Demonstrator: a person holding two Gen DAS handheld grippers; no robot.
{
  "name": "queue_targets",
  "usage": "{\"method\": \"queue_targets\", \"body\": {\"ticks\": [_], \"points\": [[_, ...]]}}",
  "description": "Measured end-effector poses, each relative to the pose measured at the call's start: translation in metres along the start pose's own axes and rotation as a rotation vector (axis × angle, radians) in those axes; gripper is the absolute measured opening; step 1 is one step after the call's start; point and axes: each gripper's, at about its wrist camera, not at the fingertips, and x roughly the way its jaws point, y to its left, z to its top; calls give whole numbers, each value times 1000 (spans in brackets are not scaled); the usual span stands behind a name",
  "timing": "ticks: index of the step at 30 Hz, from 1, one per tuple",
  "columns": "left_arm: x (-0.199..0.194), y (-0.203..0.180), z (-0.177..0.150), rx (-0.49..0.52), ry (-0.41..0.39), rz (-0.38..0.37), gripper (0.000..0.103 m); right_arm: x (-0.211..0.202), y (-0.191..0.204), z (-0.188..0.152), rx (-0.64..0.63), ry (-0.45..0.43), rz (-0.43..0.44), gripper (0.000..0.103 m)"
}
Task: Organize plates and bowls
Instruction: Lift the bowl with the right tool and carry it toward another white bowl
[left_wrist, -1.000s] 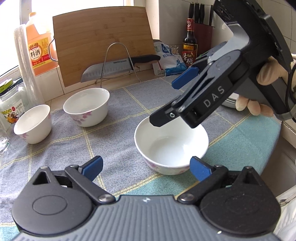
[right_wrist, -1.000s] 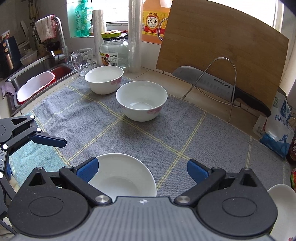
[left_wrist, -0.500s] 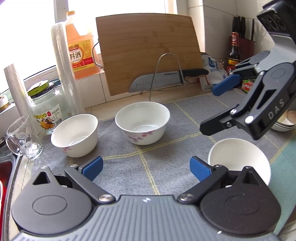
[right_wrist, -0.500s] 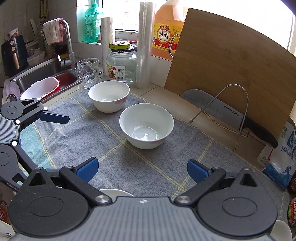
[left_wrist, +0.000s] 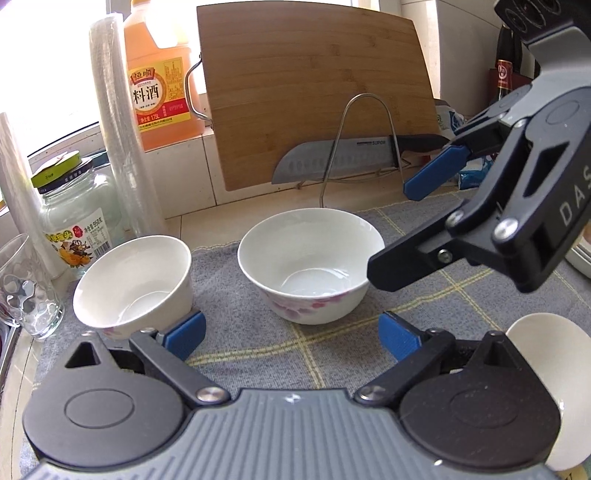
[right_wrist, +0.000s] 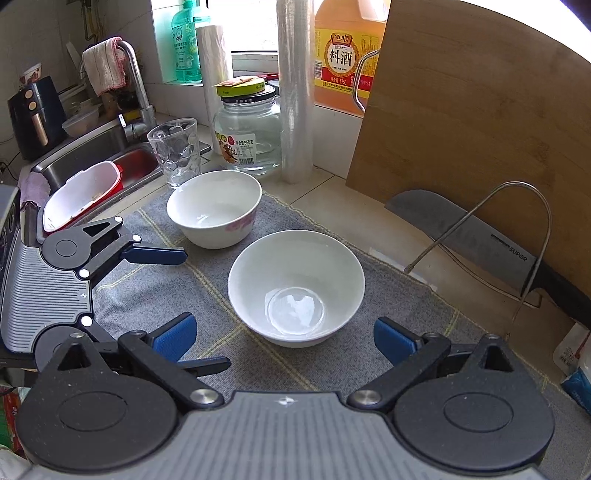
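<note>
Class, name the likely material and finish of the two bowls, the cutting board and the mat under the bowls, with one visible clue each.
Middle bowl and far bowl: likely glazed ceramic, glossy highlights.
Cutting board: looks like bamboo or wood, matte, striped grain.
Mat: woven cloth, soft weave with yellow lines.

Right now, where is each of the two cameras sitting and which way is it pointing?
Left wrist: rides the left gripper, facing the leaning bamboo cutting board across the grey checked cloth; own open blue fingers show, the right gripper enters from the right.
Right wrist: rides the right gripper, angled toward the steel sink; the left gripper enters from the left.
Shared: the white floral centre bowl, the second white bowl, the cutting board.
</note>
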Motion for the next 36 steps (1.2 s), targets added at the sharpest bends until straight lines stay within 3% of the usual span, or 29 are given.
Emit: {"method": "queue_targets", "body": {"ticks": [14,25,36], "points": [[35,0,10,-12,21,-65,86,46,-23,22,24,55,28,103],[37,-1,11,-1,14,-83,86,66,-31,32,24,84,50,87],[38,-3,13,29,7,-92,83,72,-32,35,31,91,71,84]]}}
